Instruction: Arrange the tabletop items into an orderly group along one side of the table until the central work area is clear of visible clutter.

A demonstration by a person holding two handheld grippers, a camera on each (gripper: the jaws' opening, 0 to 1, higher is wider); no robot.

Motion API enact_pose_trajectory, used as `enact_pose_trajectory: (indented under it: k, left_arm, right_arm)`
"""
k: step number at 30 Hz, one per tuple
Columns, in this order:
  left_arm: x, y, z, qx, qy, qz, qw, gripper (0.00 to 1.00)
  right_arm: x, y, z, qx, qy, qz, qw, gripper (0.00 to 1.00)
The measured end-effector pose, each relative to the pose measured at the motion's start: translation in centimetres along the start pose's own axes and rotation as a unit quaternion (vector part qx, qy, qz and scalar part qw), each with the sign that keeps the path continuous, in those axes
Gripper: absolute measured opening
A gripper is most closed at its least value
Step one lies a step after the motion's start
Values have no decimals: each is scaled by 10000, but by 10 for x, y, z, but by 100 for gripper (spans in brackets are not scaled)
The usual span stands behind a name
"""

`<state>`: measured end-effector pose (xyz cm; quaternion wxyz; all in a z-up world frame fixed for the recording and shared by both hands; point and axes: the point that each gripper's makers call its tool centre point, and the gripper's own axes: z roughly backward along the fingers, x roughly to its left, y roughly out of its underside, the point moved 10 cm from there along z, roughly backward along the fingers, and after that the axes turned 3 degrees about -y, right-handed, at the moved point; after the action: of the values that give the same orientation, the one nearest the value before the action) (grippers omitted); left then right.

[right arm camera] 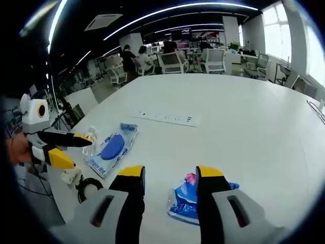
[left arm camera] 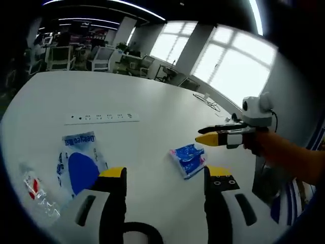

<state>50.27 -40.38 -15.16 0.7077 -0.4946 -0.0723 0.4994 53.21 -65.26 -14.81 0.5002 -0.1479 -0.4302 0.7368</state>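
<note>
Blue pouch point(right arm camera: 185, 201) lies at lower centre of the right gripper view, partly behind the right gripper point(right arm camera: 170, 178), whose jaws stand apart with nothing between them. In the left gripper view the same pouch point(left arm camera: 189, 160) sits right of centre, flat on the table point(left arm camera: 152, 101).

Handling, by judgement: a thin, crinkly film pack, light and soft, likely slippery. It would slide if pushed. Best pinched at a raised edge or corner rather than pressed flat.

Flat bag point(left arm camera: 78, 162) with a blue oval, lower left of the left gripper view, looks equally limp. Beside it, far lower left, a clear wrapper point(left arm camera: 35, 193) with a red mark.

Left gripper point(left arm camera: 165, 175): jaws apart, empty.

View differences: the left gripper view catches the right gripper from the side at right. The right gripper view shows a cable coil point(right arm camera: 87, 187) lower left. Power strip point(right arm camera: 165, 118) at centre.
</note>
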Motion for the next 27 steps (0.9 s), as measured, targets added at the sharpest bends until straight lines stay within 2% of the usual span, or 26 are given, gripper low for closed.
enact_pose_trajectory:
  k: [6,14,27]
  left_arm:
    - [7,3,17,-39,-86,-32,10000,62]
    - [20,10,41,-30,-220,-49,9997,62]
    - [45,10,76,-171,-477,-38,9987,61]
  right_arm:
    - [18,-1,-6,-27,-156,15,9999,38]
    - [48,7,-17,31,-418,-20,9991,38]
    - [85,18,-33,120,-688,-193,9974,37]
